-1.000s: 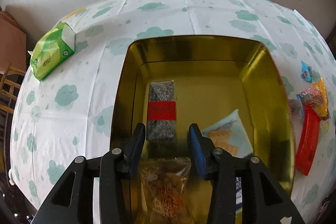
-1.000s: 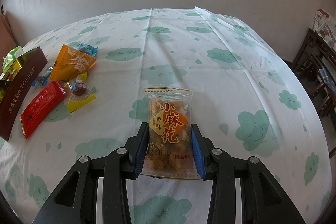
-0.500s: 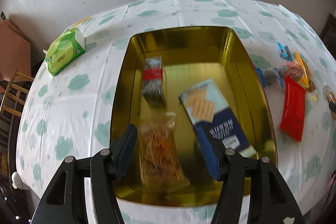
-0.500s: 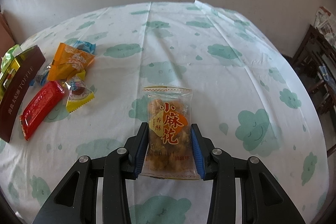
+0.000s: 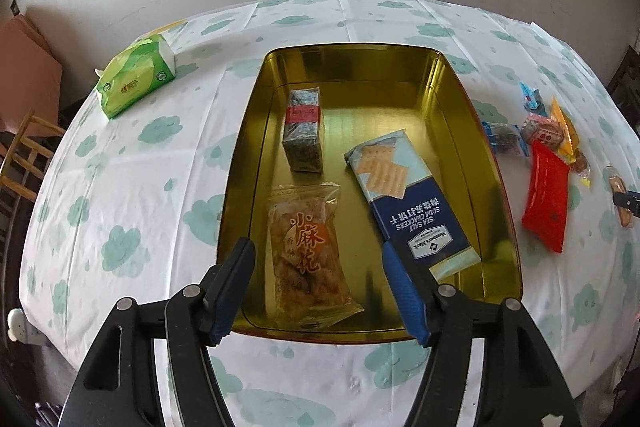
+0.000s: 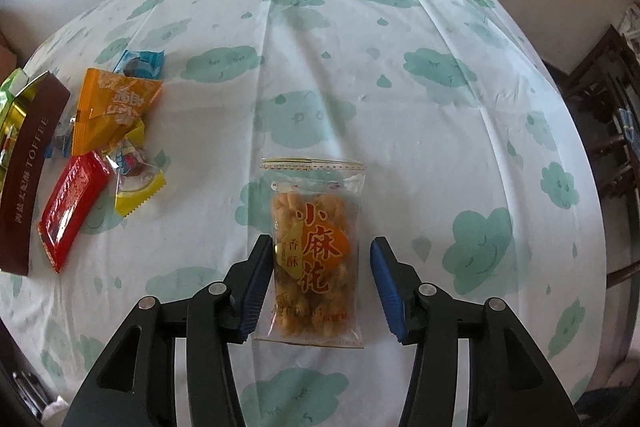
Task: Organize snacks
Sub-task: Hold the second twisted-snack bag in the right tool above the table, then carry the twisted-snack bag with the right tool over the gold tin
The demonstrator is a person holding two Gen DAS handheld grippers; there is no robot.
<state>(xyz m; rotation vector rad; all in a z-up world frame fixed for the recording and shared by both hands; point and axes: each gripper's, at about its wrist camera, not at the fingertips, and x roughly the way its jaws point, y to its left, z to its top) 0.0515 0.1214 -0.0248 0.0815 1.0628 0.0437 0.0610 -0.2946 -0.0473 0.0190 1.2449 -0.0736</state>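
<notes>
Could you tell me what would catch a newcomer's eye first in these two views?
The shiny gold tin in the middle of the cloud-print tablecloth, holding three snack packs, stands out first. Next is the clear bag of fried twists lying on the cloth between the right gripper's open fingers, with bright wrappers heaped to its left.

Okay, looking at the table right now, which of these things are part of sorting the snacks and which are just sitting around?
Part of the job:
- gold rectangular metal tin
- clear bag of fried twists between the right hand-held gripper fingers
- second clear twists bag, dark seaweed pack and blue cracker packet in the tin
- red flat packet and orange pouch

Lying about:
- green tissue pack
- cloud-print tablecloth
</notes>
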